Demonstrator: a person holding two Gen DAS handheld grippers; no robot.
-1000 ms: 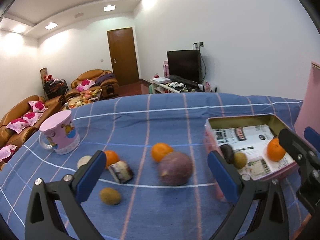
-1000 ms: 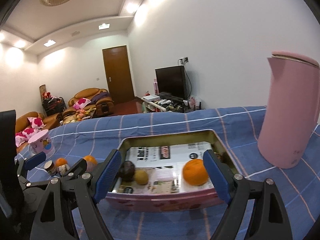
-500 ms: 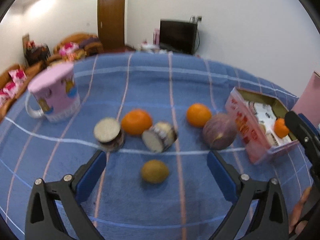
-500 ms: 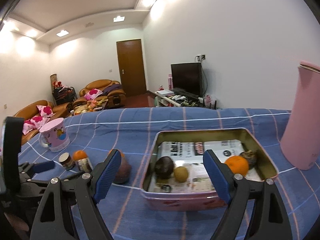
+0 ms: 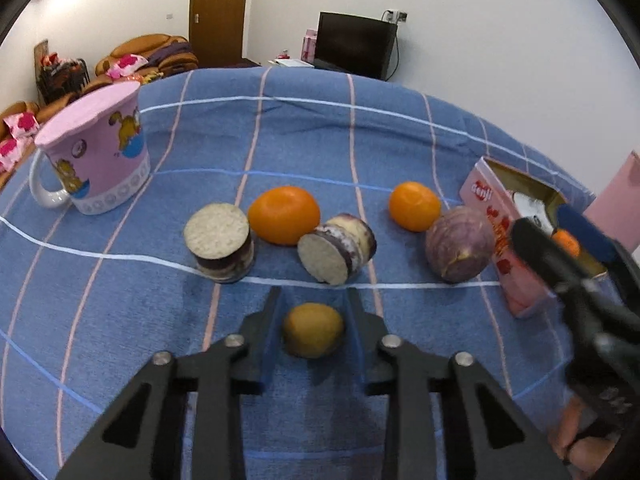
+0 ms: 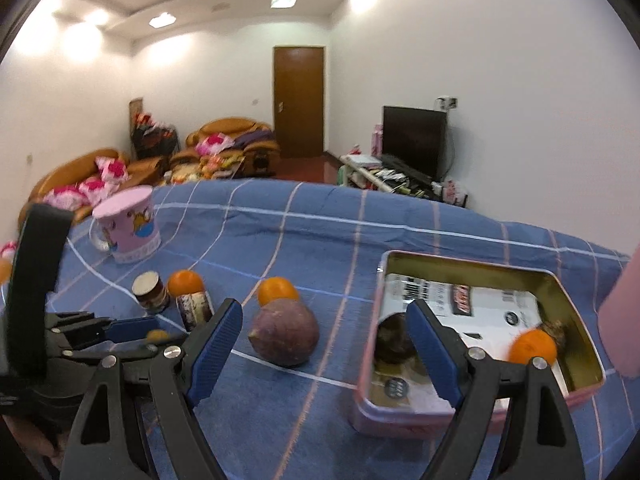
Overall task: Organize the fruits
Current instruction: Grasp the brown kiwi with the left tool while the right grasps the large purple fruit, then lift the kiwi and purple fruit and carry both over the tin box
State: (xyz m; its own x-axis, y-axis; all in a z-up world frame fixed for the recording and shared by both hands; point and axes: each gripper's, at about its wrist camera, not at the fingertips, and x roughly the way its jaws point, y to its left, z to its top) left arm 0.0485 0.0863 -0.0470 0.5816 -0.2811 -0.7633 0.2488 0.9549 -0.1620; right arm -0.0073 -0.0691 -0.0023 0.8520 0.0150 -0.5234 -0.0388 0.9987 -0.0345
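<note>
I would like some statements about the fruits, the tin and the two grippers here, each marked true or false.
1. The left gripper is closed around the small yellow-brown fruit. True.
2. The right gripper is holding the purple fruit. False: its jaws stand open and empty above the cloth.
3. Two oranges lie on the blue cloth outside the tin. True.
4. The pink tin is empty. False: it holds an orange and a dark fruit, on printed paper.
5. The pink mug lies on its side. False: it stands upright.
</note>
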